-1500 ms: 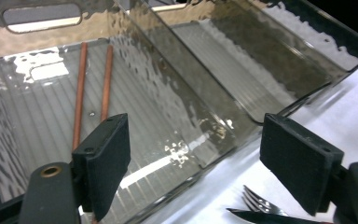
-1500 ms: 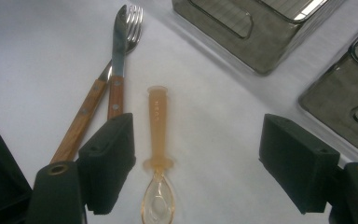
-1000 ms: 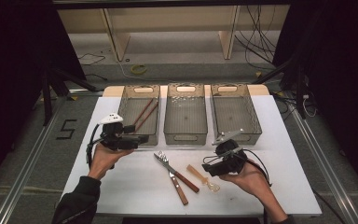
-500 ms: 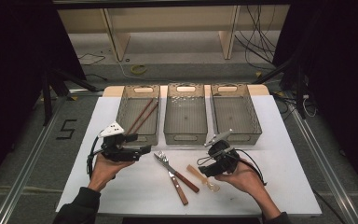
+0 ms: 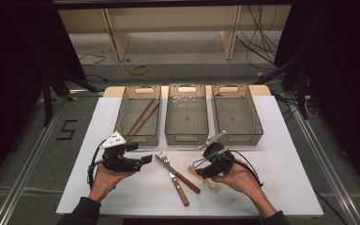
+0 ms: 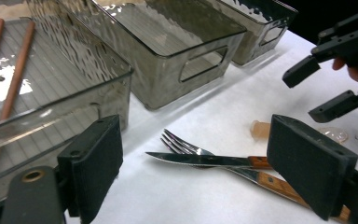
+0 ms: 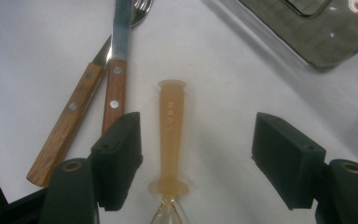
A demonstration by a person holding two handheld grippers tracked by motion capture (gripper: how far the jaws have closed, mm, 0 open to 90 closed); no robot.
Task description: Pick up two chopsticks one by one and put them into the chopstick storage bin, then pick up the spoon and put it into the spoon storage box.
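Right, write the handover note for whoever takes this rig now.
Left gripper: open, holds nothing, aimed at the knife and fork crossed on the white table.
Right gripper: jaws just closing in, not yet touching the amber-handled spoon between them.
Done: chopsticks lie in the left bin.
Left: spoon, knife and fork, still on the table.

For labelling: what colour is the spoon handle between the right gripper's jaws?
Pale translucent orange spoon handle, clearest in right gripper view.

We are holding our left gripper (image 5: pixel 146 159) low and level, jaws standing wide apart. Our right gripper (image 5: pixel 201 172) is tilting down toward the table, its jaws just closing slightly, nothing pressed between them.
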